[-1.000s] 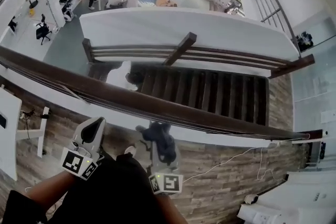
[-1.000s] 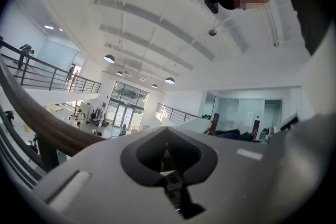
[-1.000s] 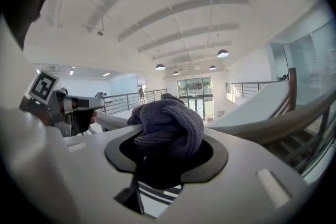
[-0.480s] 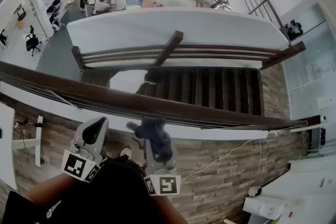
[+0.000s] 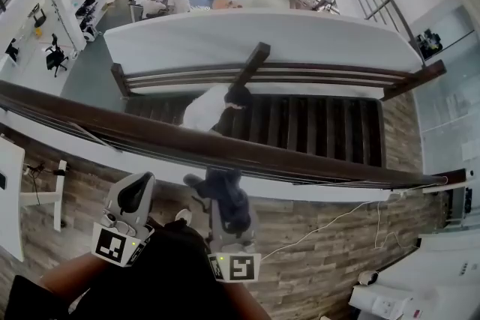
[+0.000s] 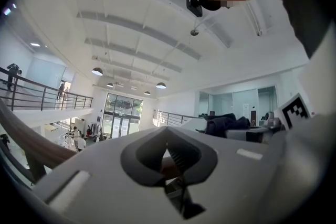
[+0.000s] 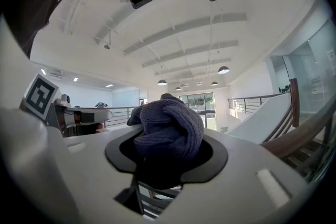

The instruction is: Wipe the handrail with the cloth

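open stairwell. right gripper (image 5: pixel 223 200), clamping the cloth (image 7: pixel 170 128), still idles below the handrail (image 5: pixel 225 148): no wiping yet. left gripper (image 5: pixel 137 189) closed, empty.

No legible text, labels or numbers.

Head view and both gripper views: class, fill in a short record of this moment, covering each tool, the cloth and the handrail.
Right tool: shut on the dark knitted cloth
Left tool: shut, holding nothing
Handrail: dark wood, running across ahead of both tools
Cloth and handrail: close together, contact not clear
Beyond the rail: a person on the stairs
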